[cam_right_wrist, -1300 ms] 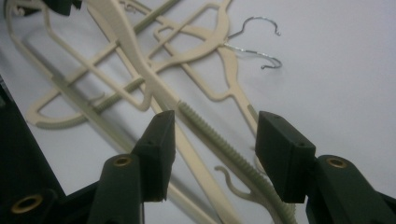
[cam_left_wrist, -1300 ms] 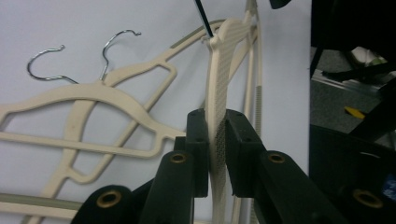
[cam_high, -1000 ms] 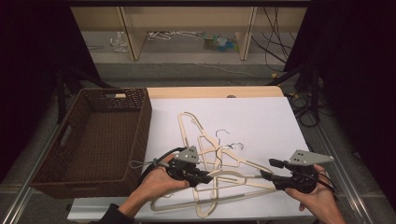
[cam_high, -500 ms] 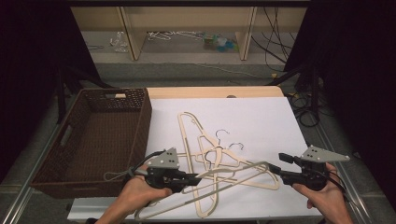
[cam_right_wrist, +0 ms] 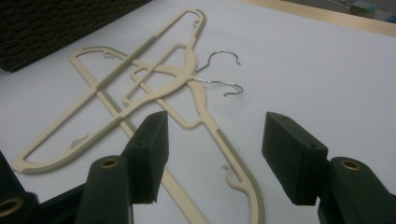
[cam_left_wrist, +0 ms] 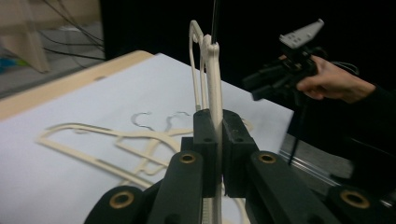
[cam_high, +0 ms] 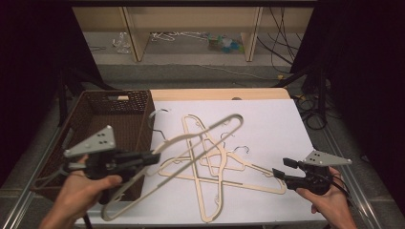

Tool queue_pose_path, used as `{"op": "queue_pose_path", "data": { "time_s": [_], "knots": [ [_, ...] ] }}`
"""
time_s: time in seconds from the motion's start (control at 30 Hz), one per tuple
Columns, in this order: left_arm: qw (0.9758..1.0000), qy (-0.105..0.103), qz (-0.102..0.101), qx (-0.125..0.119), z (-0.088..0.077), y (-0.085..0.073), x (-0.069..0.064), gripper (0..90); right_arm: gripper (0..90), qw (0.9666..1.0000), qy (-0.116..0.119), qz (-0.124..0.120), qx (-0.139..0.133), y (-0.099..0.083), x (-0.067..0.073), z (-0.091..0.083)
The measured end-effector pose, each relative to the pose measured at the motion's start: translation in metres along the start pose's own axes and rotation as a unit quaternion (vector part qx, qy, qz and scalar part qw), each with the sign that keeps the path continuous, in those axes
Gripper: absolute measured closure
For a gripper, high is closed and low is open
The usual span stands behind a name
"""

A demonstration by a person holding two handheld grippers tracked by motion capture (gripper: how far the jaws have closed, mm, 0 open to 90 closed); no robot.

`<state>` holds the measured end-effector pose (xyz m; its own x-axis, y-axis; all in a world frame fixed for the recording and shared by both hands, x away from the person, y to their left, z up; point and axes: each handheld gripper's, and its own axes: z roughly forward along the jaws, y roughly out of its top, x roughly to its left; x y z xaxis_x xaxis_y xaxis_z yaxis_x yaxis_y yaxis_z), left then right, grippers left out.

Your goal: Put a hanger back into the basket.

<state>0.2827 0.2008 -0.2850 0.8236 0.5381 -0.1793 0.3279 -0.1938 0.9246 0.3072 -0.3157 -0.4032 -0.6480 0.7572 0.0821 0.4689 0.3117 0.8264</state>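
My left gripper point(cam_high: 154, 157) is shut on a cream plastic hanger point(cam_high: 237, 119) and holds it in the air, tilted, beside the basket's right wall. In the left gripper view the jaws point(cam_left_wrist: 217, 122) pinch the hanger's thin bar point(cam_left_wrist: 212, 79), which stands upright between them. Several more cream hangers point(cam_high: 224, 164) with wire hooks lie crossed on the white table top point(cam_high: 272, 124). My right gripper point(cam_high: 278, 173) hovers open at the pile's right end. In its own view the open jaws point(cam_right_wrist: 215, 158) frame a hanger arm point(cam_right_wrist: 233, 154) on the table.
A dark woven basket point(cam_high: 110, 98) stands against the table's left edge. A wooden shelf unit point(cam_high: 133, 33) with loose items is on the floor beyond the table, and cables point(cam_high: 286, 43) trail at the back right. The right gripper's hand point(cam_left_wrist: 336, 84) appears in the left gripper view.
My left gripper has lifted one hanger off the pile and carried it up and left toward the basket. The right gripper has stayed near the pile's right end.
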Motion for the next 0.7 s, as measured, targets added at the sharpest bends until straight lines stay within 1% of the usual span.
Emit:
{"op": "queue_pose_path", "data": {
  "time_s": [0.03, 0.07, 0.1, 0.13, 0.17, 0.2, 0.23, 0.27, 0.3, 0.33, 0.37, 0.4, 0.43, 0.47, 0.5, 0.53, 0.6, 0.67, 0.7],
  "knots": [
    [0.9998, 0.017, 0.004, 0.000, -0.010, 0.004, 0.006, 85.9, 42.2, 1.0000, -0.005, 0.001, -0.003, 0.000, 0.000, 0.000],
    [0.9996, 0.026, 0.006, 0.000, -0.015, 0.007, 0.009, 85.9, 42.0, 1.0000, -0.003, 0.003, 0.000, -0.001, 0.001, 0.001],
    [0.9991, 0.042, 0.008, 0.001, -0.021, 0.009, 0.015, 85.9, 41.6, 1.0000, -0.002, 0.002, -0.002, -0.001, 0.001, 0.001],
    [0.9984, 0.056, 0.010, 0.000, -0.027, 0.010, 0.022, 85.9, 40.9, 1.0000, -0.004, -0.005, -0.007, -0.001, 0.001, 0.002],
    [0.9973, 0.072, 0.011, 0.001, -0.033, 0.011, 0.028, 85.9, 40.3, 1.0000, -0.003, -0.002, 0.002, -0.001, 0.002, 0.001],
    [0.9962, 0.086, 0.010, 0.001, -0.039, 0.012, 0.035, 85.9, 39.2, 1.0000, 0.002, -0.001, -0.005, -0.001, 0.003, 0.003],
    [0.9952, 0.097, 0.010, 0.000, -0.043, 0.012, 0.042, 85.9, 37.3, 1.0000, 0.003, -0.002, -0.004, -0.001, 0.003, 0.004],
    [0.9937, 0.112, 0.006, -0.003, -0.049, 0.012, 0.051, 85.9, 35.8, 1.0000, 0.000, -0.007, 0.000, -0.002, 0.004, 0.005],
    [0.9929, 0.119, 0.002, -0.007, -0.051, 0.011, 0.056, 85.9, 34.4, 1.0000, 0.005, 0.000, 0.007, -0.002, 0.005, 0.006],
    [0.9917, 0.128, 0.002, -0.006, -0.055, 0.011, 0.062, 86.0, 32.7, 1.0000, -0.001, -0.004, 0.002, -0.002, 0.005, 0.007],
    [0.9905, 0.138, 0.000, -0.004, -0.058, 0.011, 0.068, 85.9, 30.9, 1.0000, -0.002, -0.003, -0.006, -0.003, 0.005, 0.009],
    [0.9894, 0.145, 0.002, -0.002, -0.060, 0.010, 0.075, 86.0, 29.7, 1.0000, -0.003, 0.000, -0.005, -0.003, 0.006, 0.010],
    [0.9881, 0.154, 0.002, 0.000, -0.062, 0.010, 0.080, 86.0, 28.9, 1.0000, 0.000, 0.006, 0.008, -0.003, 0.006, 0.009],
    [0.9869, 0.161, 0.003, 0.002, -0.063, 0.009, 0.086, 85.9, 27.5, 1.0000, -0.009, 0.000, 0.002, -0.003, 0.006, 0.010],
    [0.9859, 0.167, 0.005, 0.002, -0.065, 0.008, 0.092, 86.0, 27.3, 1.0000, -0.006, 0.004, 0.004, -0.004, 0.006, 0.011],
    [0.9846, 0.175, 0.001, 0.004, -0.066, 0.007, 0.097, 86.0, 27.3, 1.0000, -0.006, 0.002, 0.002, -0.004, 0.006, 0.011],
    [0.9825, 0.186, 0.004, 0.009, -0.068, 0.005, 0.108, 85.9, 27.3, 1.0000, 0.000, 0.004, 0.007, -0.004, 0.007, 0.011],
    [0.9806, 0.195, 0.003, 0.016, -0.070, 0.001, 0.117, 85.9, 27.3, 1.0000, -0.002, 0.003, 0.006, -0.004, 0.007, 0.011],
    [0.9802, 0.197, 0.005, 0.017, -0.072, -0.001, 0.122, 85.9, 27.3, 1.0000, -0.001, 0.002, 0.007, -0.004, 0.008, 0.012]
  ]
}}
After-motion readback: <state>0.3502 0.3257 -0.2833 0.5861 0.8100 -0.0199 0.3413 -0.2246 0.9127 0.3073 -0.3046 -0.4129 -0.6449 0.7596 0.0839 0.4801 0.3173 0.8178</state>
